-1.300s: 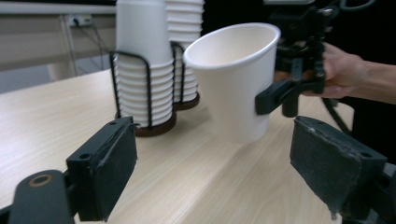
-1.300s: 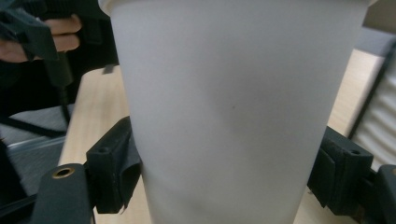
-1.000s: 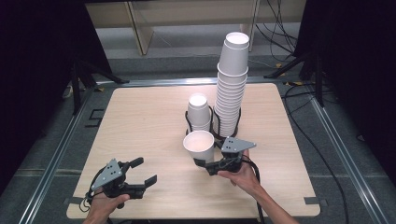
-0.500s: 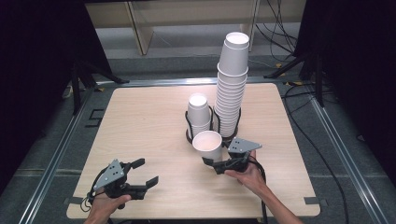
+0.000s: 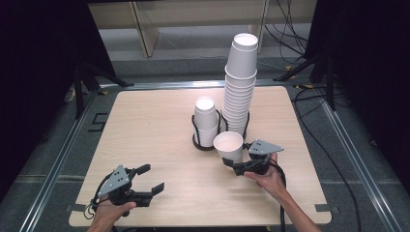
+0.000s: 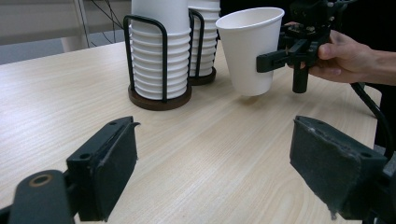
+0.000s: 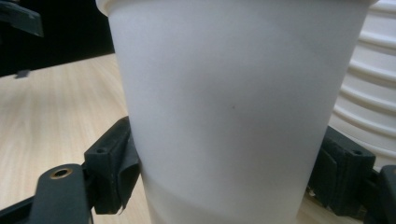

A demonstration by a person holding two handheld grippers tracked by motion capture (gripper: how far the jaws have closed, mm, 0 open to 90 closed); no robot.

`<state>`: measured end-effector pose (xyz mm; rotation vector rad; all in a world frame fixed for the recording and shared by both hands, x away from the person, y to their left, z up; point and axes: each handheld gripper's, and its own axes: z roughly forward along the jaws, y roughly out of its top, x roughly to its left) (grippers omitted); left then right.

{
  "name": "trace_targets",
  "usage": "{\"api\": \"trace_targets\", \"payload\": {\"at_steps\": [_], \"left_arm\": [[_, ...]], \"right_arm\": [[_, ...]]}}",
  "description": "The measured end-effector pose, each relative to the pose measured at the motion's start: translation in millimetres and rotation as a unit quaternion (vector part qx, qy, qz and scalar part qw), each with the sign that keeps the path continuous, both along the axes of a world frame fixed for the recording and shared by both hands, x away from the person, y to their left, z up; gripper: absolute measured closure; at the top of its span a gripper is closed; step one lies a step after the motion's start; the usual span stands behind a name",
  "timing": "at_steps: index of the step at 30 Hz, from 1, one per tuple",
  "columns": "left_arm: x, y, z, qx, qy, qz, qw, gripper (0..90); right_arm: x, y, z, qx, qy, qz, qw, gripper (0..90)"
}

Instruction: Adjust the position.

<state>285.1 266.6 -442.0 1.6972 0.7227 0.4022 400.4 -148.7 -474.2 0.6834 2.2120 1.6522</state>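
A white paper cup [image 5: 228,146] is held upright just above the table, in front of the two cup racks, with my right gripper [image 5: 231,163] shut on its lower wall. In the right gripper view the cup [image 7: 233,107] stands between both pads. From the left gripper view, the cup [image 6: 250,51] hangs slightly over the wood, with a hand behind it. My left gripper [image 5: 152,177] rests near the front left edge of the table. Its jaws stand apart with nothing between them, and its fingers [image 6: 109,163] frame bare wood.
Two black wire racks stand mid-table: a short stack of cups [image 5: 205,123] on the left and a tall stack [image 5: 239,92] on the right, leaning a little. The wooden table [image 5: 145,125] sits in a metal frame. Cables [image 5: 309,96] run along the floor at the right.
The right hand has carried the cup to the right, from in front of the short stack to in front of the tall one, and slightly lower. The left gripper has not moved.
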Motion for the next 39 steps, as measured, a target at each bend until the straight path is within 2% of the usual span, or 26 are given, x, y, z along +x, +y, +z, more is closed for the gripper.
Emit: {"api": "trace_targets", "payload": {"at_steps": [1, 2, 5, 6, 10, 11, 12, 14, 15, 18, 20, 24, 26, 30, 34, 36, 38, 39], "left_arm": [[0.0, 0.0, 0.0, 0.0, 0.0, 0.0, 1.0, 14.7], [0.1, 0.0, 0.0, 0.001, 0.0, 0.0, 1.0, 14.6], [-0.8, 0.5, 0.6, 0.01, 0.004, 0.003, 0.9999, 14.7], [-0.6, 0.1, 0.3, 0.006, 0.003, 0.002, 1.0, 14.7], [-0.6, 0.2, 0.6, 0.007, 0.002, 0.002, 1.0, 14.7], [0.0, -0.4, -0.1, 0.003, 0.0, 0.0, 1.0, 14.6], [-1.1, 0.2, 1.1, 0.012, 0.007, 0.004, 0.9999, 14.7], [-1.2, 0.2, 1.2, 0.012, 0.005, 0.003, 0.9999, 14.7], [-0.9, 0.0, 1.0, 0.009, 0.004, 0.001, 0.9999, 14.7], [-0.4, -0.5, 0.5, 0.004, 0.001, -0.001, 1.0, 14.6], [-0.5, -0.4, 0.5, 0.005, 0.0, -0.001, 1.0, 14.6], [-0.6, -0.4, 0.8, 0.005, 0.0, -0.001, 1.0, 14.7], [-0.6, -0.5, 0.6, 0.005, 0.0, -0.002, 1.0, 14.7], [-0.4, -0.4, 0.8, 0.007, -0.002, -0.004, 1.0, 14.7], [-1.0, -0.9, 0.9, 0.005, -0.002, -0.004, 1.0, 14.7], [-0.8, -0.8, 0.9, 0.004, -0.001, -0.004, 1.0, 14.6], [-0.2, -0.7, 0.7, 0.006, -0.002, -0.005, 1.0, 14.7], [-0.8, -0.3, 1.3, 0.012, 0.001, -0.003, 0.9999, 14.7]], "right_arm": [[0.3, -0.3, 0.1, 0.005, 0.001, -0.001, 1.0, 21.1], [2.1, -0.4, 0.3, 0.003, -0.011, 0.002, 0.9999, 21.1], [1.2, 1.3, -0.7, -0.002, 0.004, 0.001, 1.0, 21.1], [1.8, 0.4, -1.0, -0.013, 0.001, -0.001, 0.9999, 21.1], [2.4, 1.2, -2.8, -0.02, 0.011, -0.002, 0.9997, 21.1], [3.1, 1.4, -3.1, -0.027, 0.015, 0.0, 0.9995, 21.0], [3.9, 1.6, -2.9, -0.03, 0.013, 0.006, 0.9994, 21.0], [3.4, 2.5, -3.5, -0.045, 0.018, 0.003, 0.9988, 21.0], [3.5, 3.2, -4.1, -0.044, 0.016, 0.001, 0.9989, 21.0], [3.5, 5.2, -5.6, -0.045, 0.029, 0.01, 0.9985, 21.0], [4.5, 4.1, -5.5, -0.061, 0.019, 0.008, 0.9979, 20.9], [4.2, 4.9, -6.1, -0.055, 0.027, 0.013, 0.9981, 20.7], [3.2, 3.5, -4.0, -0.066, 0.029, 0.006, 0.9974, 20.6], [1.7, 3.6, -3.7, -0.063, 0.033, 0.01, 0.9974, 20.5], [0.6, -1.0, -2.5, -0.073, 0.037, 0.012, 0.9966, 20.1], [1.0, -3.9, -3.0, -0.076, 0.025, 0.014, 0.9967, 20.1], [-1.9, -6.0, -3.1, -0.074, 0.039, 0.007, 0.9965, 20.0], [-1.3, -6.7, -3.5, -0.073, 0.031, 0.008, 0.9968, 20.0]]}}
